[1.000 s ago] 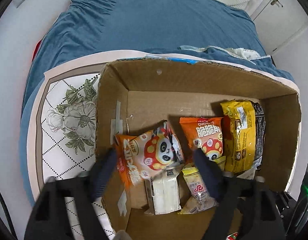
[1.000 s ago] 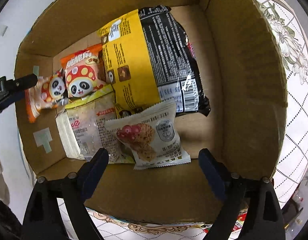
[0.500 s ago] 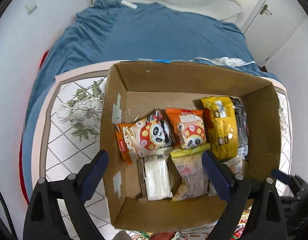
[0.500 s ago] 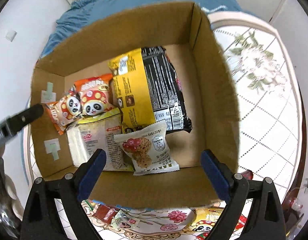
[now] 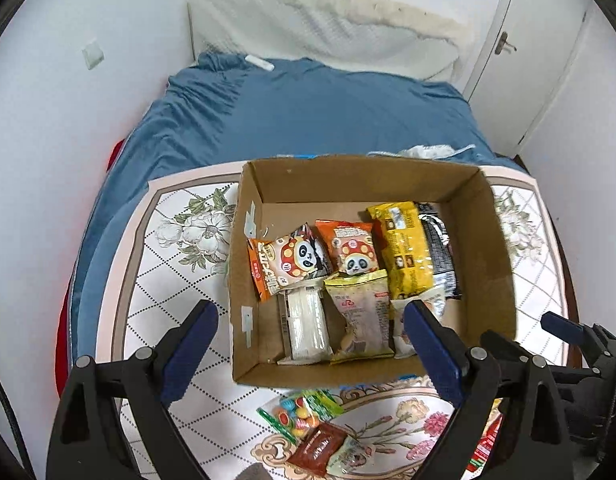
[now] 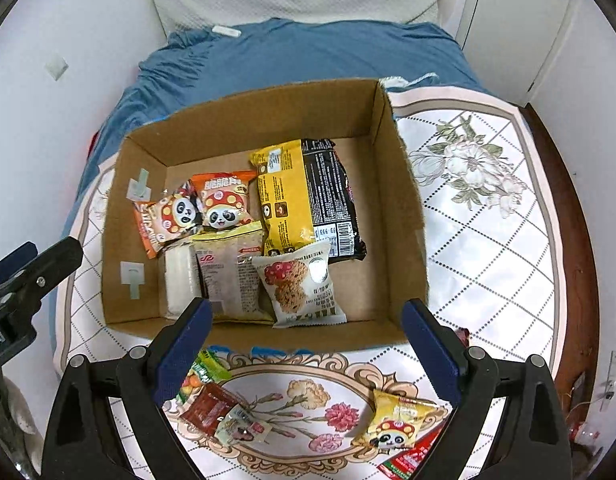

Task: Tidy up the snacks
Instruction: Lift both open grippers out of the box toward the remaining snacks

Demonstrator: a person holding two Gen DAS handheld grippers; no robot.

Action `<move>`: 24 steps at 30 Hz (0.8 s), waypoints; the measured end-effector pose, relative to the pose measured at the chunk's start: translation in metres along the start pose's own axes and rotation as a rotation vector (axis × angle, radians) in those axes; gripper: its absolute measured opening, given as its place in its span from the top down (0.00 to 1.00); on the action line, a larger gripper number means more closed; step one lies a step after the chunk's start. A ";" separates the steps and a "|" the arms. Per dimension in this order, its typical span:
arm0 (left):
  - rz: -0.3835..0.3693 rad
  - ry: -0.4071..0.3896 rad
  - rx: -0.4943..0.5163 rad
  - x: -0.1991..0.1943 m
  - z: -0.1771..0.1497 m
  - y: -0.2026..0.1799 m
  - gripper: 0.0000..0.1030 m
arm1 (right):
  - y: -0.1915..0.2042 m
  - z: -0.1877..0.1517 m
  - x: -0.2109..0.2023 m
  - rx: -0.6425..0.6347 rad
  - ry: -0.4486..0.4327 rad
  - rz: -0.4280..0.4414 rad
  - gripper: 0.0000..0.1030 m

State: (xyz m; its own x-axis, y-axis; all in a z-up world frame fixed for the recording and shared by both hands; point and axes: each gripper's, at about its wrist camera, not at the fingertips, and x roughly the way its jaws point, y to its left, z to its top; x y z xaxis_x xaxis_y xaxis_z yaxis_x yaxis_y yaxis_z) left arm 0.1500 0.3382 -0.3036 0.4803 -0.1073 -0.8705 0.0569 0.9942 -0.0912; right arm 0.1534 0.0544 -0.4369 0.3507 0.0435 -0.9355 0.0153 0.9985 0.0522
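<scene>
Both my fingers gape empty; the yellow panda packet [image 6: 399,420] lies on the table [image 6: 487,240] nearest my right fingers [image 6: 306,354], below them.

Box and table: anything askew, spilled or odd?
Nothing spilled or damaged. In the cardboard box the left panda packet lies tilted, overlapping its neighbour, and the cookie packet sits askew on the yellow-and-black bag. Several snacks remain outside on the table, including a yellow panda packet.
</scene>
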 end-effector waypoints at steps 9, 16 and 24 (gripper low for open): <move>0.006 -0.063 -0.002 -0.047 -0.022 -0.013 0.08 | 0.000 -0.019 -0.051 -0.010 -0.083 -0.011 0.05; 0.008 -0.081 -0.010 -0.066 -0.041 -0.021 0.08 | -0.003 -0.040 -0.070 0.002 -0.101 0.007 0.05; 0.035 0.078 -0.039 -0.030 -0.100 -0.020 0.08 | -0.042 -0.094 -0.031 0.119 0.048 0.032 0.05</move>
State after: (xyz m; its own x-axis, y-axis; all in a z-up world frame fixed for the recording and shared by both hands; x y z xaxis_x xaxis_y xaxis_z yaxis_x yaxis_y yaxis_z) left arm 0.0468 0.3221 -0.3238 0.4120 -0.0734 -0.9082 0.0065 0.9970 -0.0776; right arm 0.0540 0.0139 -0.4424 0.3077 0.0797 -0.9481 0.1169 0.9858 0.1208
